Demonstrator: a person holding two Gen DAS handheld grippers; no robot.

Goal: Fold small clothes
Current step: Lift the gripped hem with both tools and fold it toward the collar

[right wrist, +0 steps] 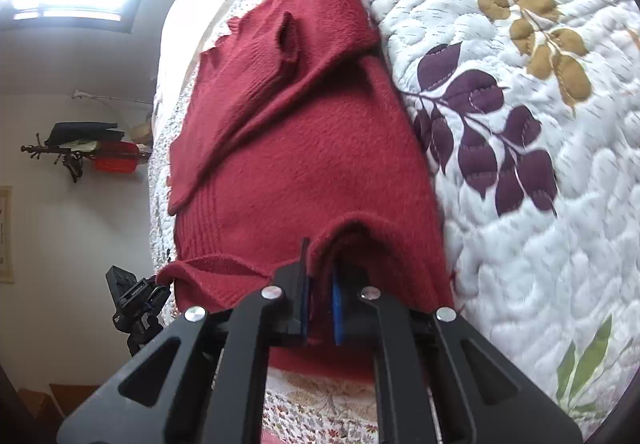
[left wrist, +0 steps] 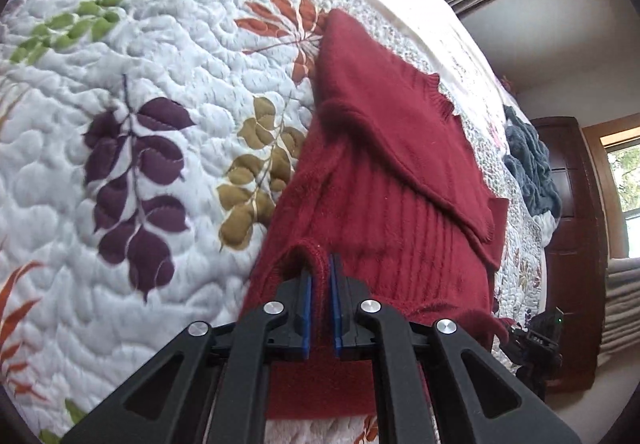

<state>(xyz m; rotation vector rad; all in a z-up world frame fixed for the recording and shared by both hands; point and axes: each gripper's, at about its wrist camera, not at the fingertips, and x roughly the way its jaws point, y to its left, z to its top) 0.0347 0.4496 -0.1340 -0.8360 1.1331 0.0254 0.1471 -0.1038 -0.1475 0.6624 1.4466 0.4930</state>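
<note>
Both tongs are down at the near edge of the red sweater, which lies on the bed's quilt. The left tongs are pinching a little hump of the red knit at the near hem, on the left side of the sweater. The blue pads are almost together with the cloth squeezed between them. The right tongs are pinching the same near hem further to the right. A fold of red knit is pushed up between their pads, which stand close together.

From both tongs the sweater runs straight away, toward the far side of the bed. Its long way goes near to far. So the two tongs hold the near end, side by side, and neither one is closer to the far end than the other.

Further out, one sleeve is already laid slanting across the body. At the very far end the red cloth comes to a narrow tip.

I think the next move is to lift the near hem and carry it away, up over the body toward that far end. Both tongs would need to go together, or the fold may come out crooked. The knit looks soft and floppy, so it may sag in the middle.
</note>
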